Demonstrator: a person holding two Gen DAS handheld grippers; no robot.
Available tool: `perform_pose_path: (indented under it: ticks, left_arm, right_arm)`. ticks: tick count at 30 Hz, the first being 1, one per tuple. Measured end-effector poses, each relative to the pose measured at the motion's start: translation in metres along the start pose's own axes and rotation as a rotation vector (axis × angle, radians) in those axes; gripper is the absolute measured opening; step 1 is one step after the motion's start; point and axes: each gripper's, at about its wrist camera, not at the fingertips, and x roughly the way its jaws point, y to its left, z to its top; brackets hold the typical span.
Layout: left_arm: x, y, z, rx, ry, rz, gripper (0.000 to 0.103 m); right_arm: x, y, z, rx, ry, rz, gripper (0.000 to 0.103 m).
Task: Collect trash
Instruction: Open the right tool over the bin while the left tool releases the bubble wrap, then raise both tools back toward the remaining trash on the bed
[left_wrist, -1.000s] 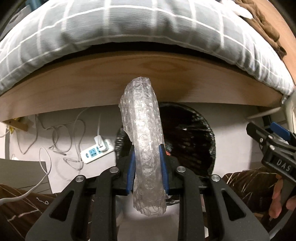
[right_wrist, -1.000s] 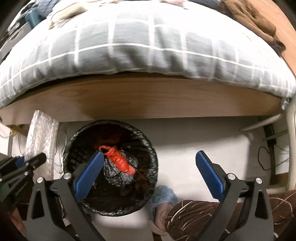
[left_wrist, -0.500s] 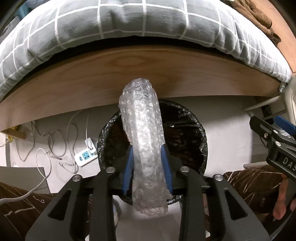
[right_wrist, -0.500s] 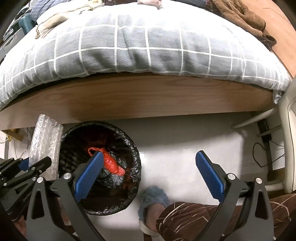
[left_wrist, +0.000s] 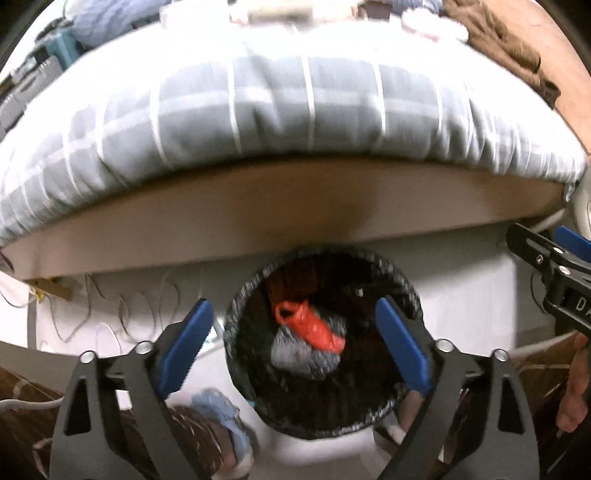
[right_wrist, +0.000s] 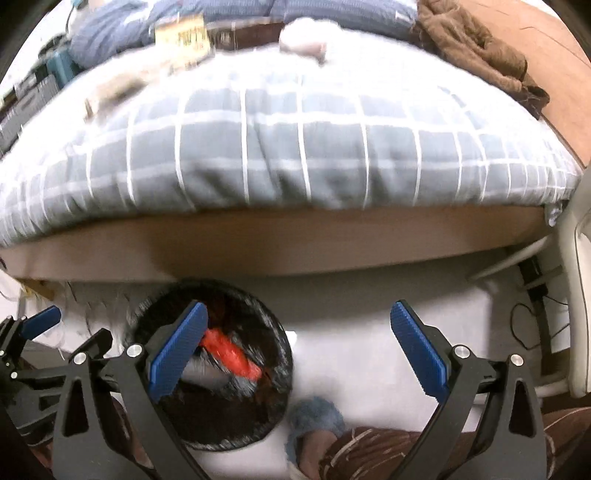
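One red bag (left_wrist: 310, 326) lies crumpled inside black-lined bin (left_wrist: 402, 284)

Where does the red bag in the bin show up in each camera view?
Left wrist: red bag sits centre, inside the black bin.
Right wrist: red bag sits lower left, inside the bin.
Shared landmark: the wooden bed frame.

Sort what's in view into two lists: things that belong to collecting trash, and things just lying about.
Belongs to the job:
- black-lined trash bin
- red bag inside it
- grey wad under the red bag
- left hand-held gripper, jaws opening, nothing between them

Just lying about:
- grey checked duvet
- brown cloth on the bed
- cables on the floor
- blue slipper
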Motion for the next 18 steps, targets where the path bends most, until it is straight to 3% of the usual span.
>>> perform_pose_path:
  ticks: [2, 9, 18]
  left_arm:
    - [-0.011, 0.002, 0.006, 0.001, -0.04, 0.011, 0.097]
    - [-0.047, 0.01, 0.033, -0.003, -0.132, 0.037, 0.097]
    - [-0.081, 0.012, 0.063, 0.003, -0.213, 0.009, 0.097]
  right_arm:
    - [-0.011, 0.0, 0.008, 0.009, -0.044, 0.014, 0.095]
    - [-0.051, 0.005, 0.034, -0.023, -0.199, 0.016, 0.095]
    - [-0.077, 0.006, 0.06, -0.025, -0.3, 0.037, 0.095]
